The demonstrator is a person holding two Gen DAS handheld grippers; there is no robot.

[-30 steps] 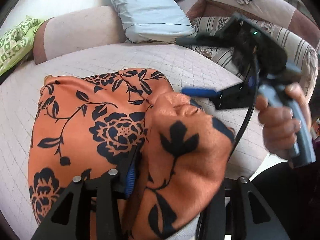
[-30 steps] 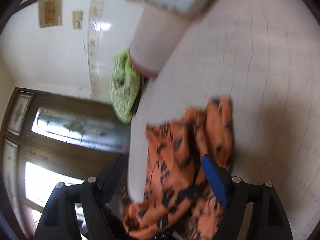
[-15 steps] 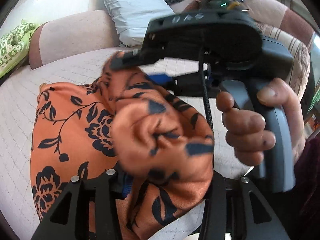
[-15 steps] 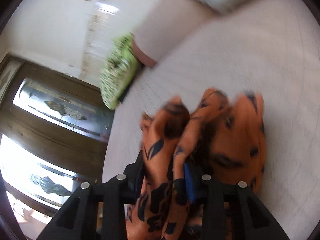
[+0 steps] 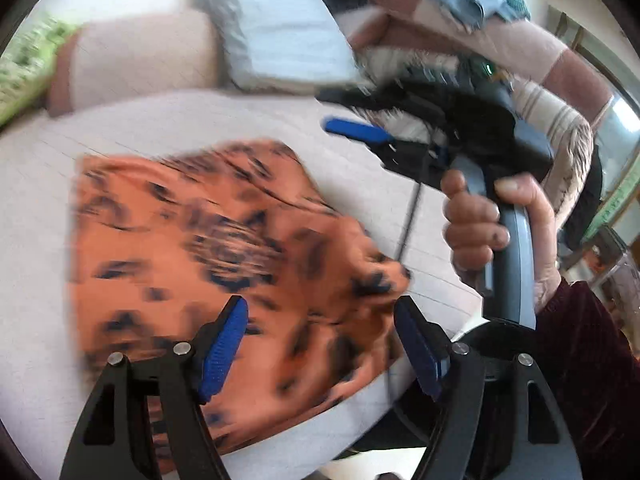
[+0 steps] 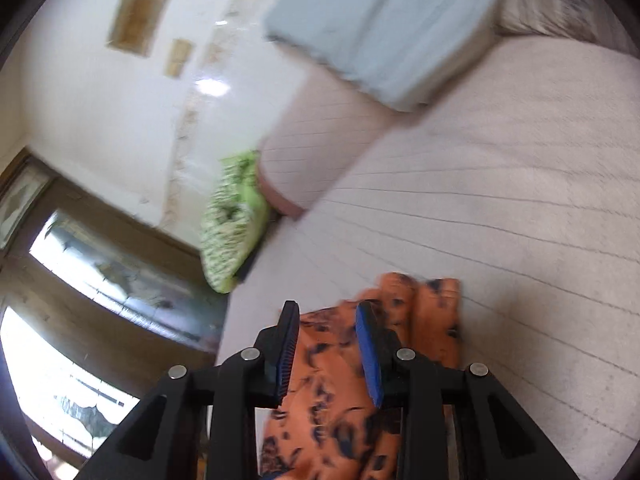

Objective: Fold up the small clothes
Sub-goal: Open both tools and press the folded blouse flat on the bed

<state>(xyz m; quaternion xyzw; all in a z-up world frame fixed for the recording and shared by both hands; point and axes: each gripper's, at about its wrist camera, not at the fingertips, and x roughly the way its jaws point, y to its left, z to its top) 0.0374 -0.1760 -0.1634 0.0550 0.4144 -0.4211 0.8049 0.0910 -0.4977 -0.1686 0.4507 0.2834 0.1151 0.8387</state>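
The left hand-held gripper [image 5: 320, 344] is opening, releasing the orange floral-print cloth [image 5: 208, 248] onto the bed [image 5: 120, 128]; the right hand-held gripper [image 6: 328, 340], half-closed, now stands clear, pinching nothing: fold laid.

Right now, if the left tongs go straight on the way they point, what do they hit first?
Probably the orange cloth: it lies on the bed right ahead of the opening left tongs, nothing between. Blur leaves depth unclear.
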